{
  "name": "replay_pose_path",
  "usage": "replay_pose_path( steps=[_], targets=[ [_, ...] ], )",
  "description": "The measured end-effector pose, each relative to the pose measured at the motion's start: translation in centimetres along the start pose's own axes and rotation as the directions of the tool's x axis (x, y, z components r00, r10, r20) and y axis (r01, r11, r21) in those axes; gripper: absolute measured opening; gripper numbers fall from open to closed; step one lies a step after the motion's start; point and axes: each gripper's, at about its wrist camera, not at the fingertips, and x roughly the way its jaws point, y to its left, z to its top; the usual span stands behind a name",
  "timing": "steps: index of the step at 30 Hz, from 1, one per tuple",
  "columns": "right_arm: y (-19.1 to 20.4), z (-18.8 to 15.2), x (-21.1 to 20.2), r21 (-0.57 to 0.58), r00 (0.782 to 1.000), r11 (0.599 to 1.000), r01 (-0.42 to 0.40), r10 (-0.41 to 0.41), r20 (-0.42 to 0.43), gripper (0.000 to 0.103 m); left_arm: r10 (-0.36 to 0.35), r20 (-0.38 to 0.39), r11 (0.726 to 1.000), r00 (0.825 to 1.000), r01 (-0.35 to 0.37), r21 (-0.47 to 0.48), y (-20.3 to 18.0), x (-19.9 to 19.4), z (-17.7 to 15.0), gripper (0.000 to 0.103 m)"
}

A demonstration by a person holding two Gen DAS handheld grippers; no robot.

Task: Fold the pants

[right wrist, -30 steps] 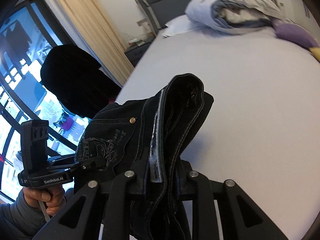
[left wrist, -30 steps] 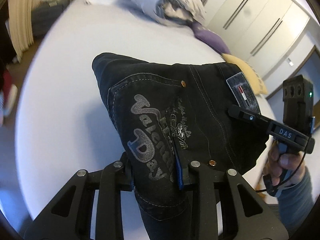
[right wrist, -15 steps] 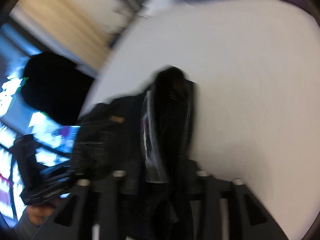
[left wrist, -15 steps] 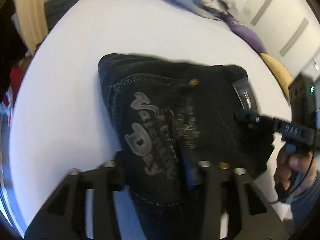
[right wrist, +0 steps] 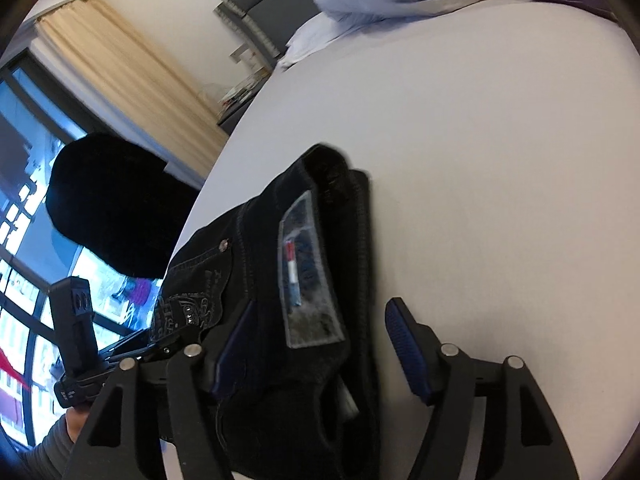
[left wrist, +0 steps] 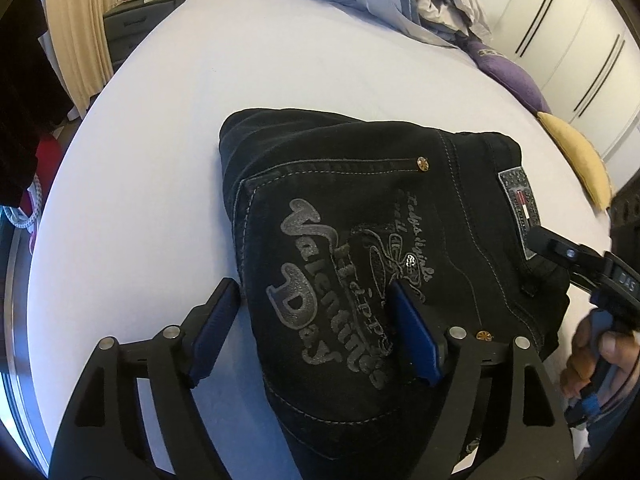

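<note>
Pants [left wrist: 360, 240] lie folded compact on the bed [left wrist: 168, 128]; left gripper [left wrist: 308, 332] and right gripper [right wrist: 316, 344] jaws opening, releasing them. Folding appears essentially complete.

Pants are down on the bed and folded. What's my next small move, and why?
Probably draw both grippers back off the pants. They lie folded on the bed, and the left gripper and right gripper are opening, pads no longer pinching the cloth.
</note>
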Motion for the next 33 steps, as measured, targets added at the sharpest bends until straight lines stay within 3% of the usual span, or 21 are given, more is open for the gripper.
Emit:
replay_pose_path(
  steps=[8,11,13,15,16,17,18,20,21,22,23,24,26,28,29,32,33],
  targets=[
    [-0.5,-2.7,-7.2,0.019,0.983,0.991,0.132,-0.134,0.127,0.079,0.05,0.034,0.998,0.998,-0.051,0.03,-2.7,-2.2,-0.2,0.078],
    [2.0,-4.0,-10.9,-0.029,0.959,0.979,0.203,-0.192,0.208,0.085,0.08,0.101,0.996,0.992,-0.085,0.042,-3.1,-4.9,-1.0,0.078],
    [4.8,-5.4,-13.9,-0.083,0.921,0.958,0.274,-0.237,0.31,0.09,0.119,0.177,0.991,0.977,-0.128,0.035,-3.6,-7.9,-1.8,0.078],
    [7.4,-6.3,-16.3,-0.125,0.882,0.939,0.319,-0.246,0.402,0.098,0.174,0.313,0.98,0.934,-0.197,0.042,-4.7,-12.3,-3.1,0.083],
    [9.0,-7.1,-18.1,-0.143,0.846,0.924,0.353,-0.251,0.47,0.102,0.21,0.413,0.967,0.886,-0.251,0.049,-5.7,-15.1,-4.1,0.096],
    [10.5,-7.2,-19.6,-0.158,0.813,0.913,0.376,-0.244,0.528,0.103,0.24,0.478,0.954,0.845,-0.296,0.044,-6.3,-17.0,-4.9,0.103],
    [11.6,-7.6,-20.8,-0.172,0.789,0.902,0.395,-0.237,0.567,0.103,0.295,0.57,0.928,0.766,-0.371,0.018,-7.4,-19.7,-6.2,0.103],
    [14.1,-8.2,-23.0,-0.192,0.74,0.879,0.436,-0.229,0.633,0.103,0.358,0.672,0.887,0.649,-0.46,-0.028,-9.4,-23.7,-8.4,0.103],
    [15.6,-8.8,-24.7,-0.197,0.701,0.862,0.467,-0.225,0.677,0.103,0.366,0.706,0.876,0.606,-0.48,-0.043,-10.4,-25.7,-9.5,0.103],
    [16.5,-9.0,-25.4,-0.203,0.684,0.855,0.477,-0.216,0.697,0.103,0.367,0.728,0.873,0.579,-0.485,-0.054,-11.2,-27.6,-10.5,0.103],
    [17.6,-9.5,-26.7,-0.211,0.662,0.848,0.486,-0.199,0.723,0.103,0.367,0.739,0.874,0.565,-0.482,-0.066,-11.6,-28.9,-11.2,0.103],
    [18.7,-10.0,-28.1,-0.215,0.641,0.844,0.491,-0.183,0.745,0.103,0.364,0.748,0.88,0.555,-0.467,-0.082,-12.2,-30.6,-12.1,0.103],
    [20.0,-10.5,-30.1,-0.223,0.627,0.843,0.49,-0.163,0.762,0.103,0.354,0.751,0.894,0.558,-0.437,-0.096,-13.0,-33.1,-13.5,0.103],
    [21.2,-11.3,-31.9,-0.223,0.62,0.847,0.483,-0.15,0.77,0.103,0.304,0.732,0.91,0.61,-0.412,-0.034,-13.8,-35.1,-14.3,0.103],
    [21.7,-11.8,-32.7,-0.227,0.621,0.852,0.472,-0.139,0.772,0.103,0.258,0.734,0.921,0.628,-0.39,0.01,-14.3,-36.5,-15.0,0.103],
    [23.1,-13.2,-34.7,-0.262,0.649,0.859,0.439,-0.101,0.754,0.103,0.243,0.747,0.908,0.619,-0.416,0.05,-15.4,-39.0,-16.4,0.103],
    [23.4,-13.6,-34.8,-0.271,0.656,0.858,0.437,-0.098,0.748,0.103,0.244,0.733,0.908,0.635,-0.415,0.056,-15.5,-39.5,-16.6,0.103]
  ],
)
